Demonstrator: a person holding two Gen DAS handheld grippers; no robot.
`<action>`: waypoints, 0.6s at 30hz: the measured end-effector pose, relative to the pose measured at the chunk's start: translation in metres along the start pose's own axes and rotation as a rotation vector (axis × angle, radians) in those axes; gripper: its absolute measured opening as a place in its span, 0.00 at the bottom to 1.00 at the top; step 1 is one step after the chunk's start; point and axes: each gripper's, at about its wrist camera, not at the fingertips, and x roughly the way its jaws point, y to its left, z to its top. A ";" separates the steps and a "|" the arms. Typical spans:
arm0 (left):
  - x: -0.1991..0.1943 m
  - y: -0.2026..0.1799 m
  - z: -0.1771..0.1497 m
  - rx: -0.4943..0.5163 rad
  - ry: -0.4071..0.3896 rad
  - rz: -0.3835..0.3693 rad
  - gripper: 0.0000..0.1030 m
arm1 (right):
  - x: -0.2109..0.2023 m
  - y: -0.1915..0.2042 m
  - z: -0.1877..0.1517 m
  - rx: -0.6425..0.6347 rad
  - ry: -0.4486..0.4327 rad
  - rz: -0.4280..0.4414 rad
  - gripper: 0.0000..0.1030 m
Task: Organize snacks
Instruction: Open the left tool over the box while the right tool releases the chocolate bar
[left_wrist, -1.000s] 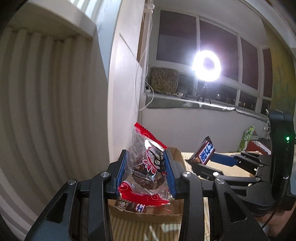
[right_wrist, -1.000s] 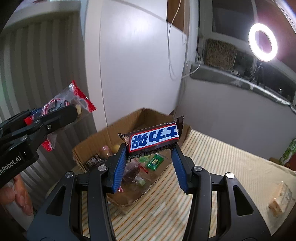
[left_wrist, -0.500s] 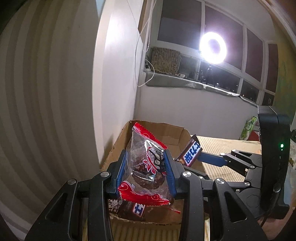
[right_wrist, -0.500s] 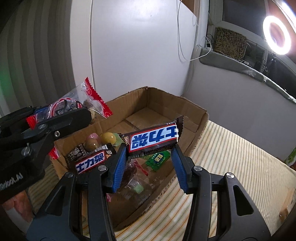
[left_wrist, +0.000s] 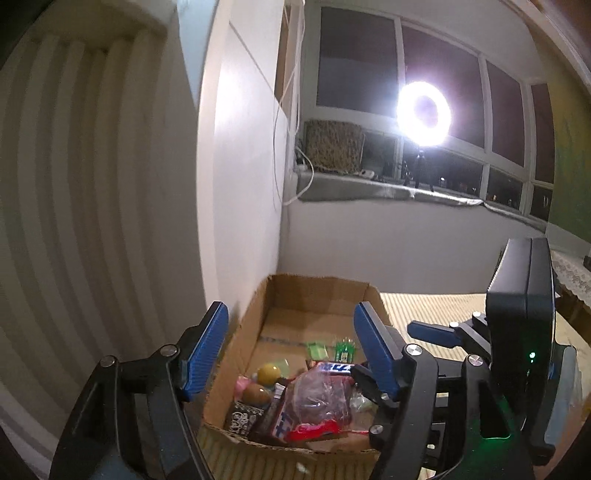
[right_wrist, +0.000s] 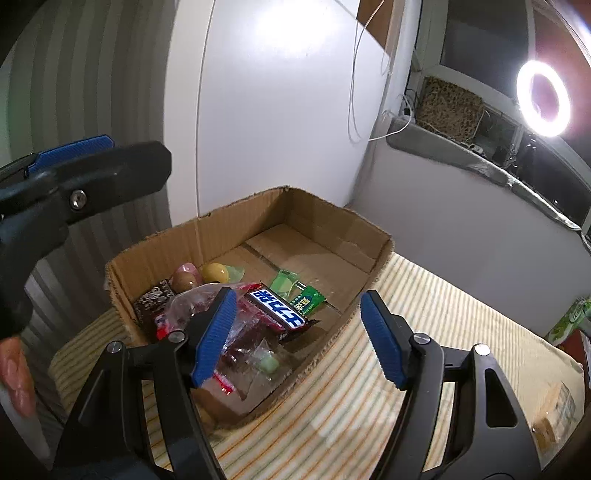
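Observation:
An open cardboard box (left_wrist: 317, 291) (right_wrist: 332, 221) stands on a striped cloth against the wall. My left gripper (left_wrist: 291, 317) hovers over its near end, jaws opening, with nothing pressed between the pads. A clear packet with red edges (left_wrist: 321, 402) (right_wrist: 184, 306) lies in the box below it. My right gripper (right_wrist: 298, 306) is over the box's right side, jaws opening and free of any load. The blue and red chocolate bar (right_wrist: 277, 308) (left_wrist: 332, 367) rests on top of the clear packet. One finger of the left gripper (right_wrist: 110, 173) shows at the upper left of the right wrist view.
The box also holds egg-shaped sweets (right_wrist: 216, 271), green sachets (right_wrist: 306, 299) and a dark brown packet (right_wrist: 153, 297). Its far half is bare cardboard. A green pack (right_wrist: 570, 317) stands at the cloth's right edge. A person's hand (right_wrist: 14, 369) is at the lower left. A white wall stands close behind.
Both grippers have opened. The clear packet dropped out of the left one and the chocolate bar out of the right one; both now lie in the box.

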 end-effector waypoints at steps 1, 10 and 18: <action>-0.006 0.001 0.002 -0.001 -0.007 0.002 0.69 | -0.006 0.002 0.000 0.001 -0.009 -0.003 0.70; -0.049 -0.002 0.006 0.008 -0.060 0.020 0.76 | -0.047 0.014 0.003 -0.005 -0.063 0.001 0.73; -0.055 -0.007 0.007 0.029 -0.064 0.035 0.76 | -0.061 0.009 -0.006 0.018 -0.077 0.013 0.74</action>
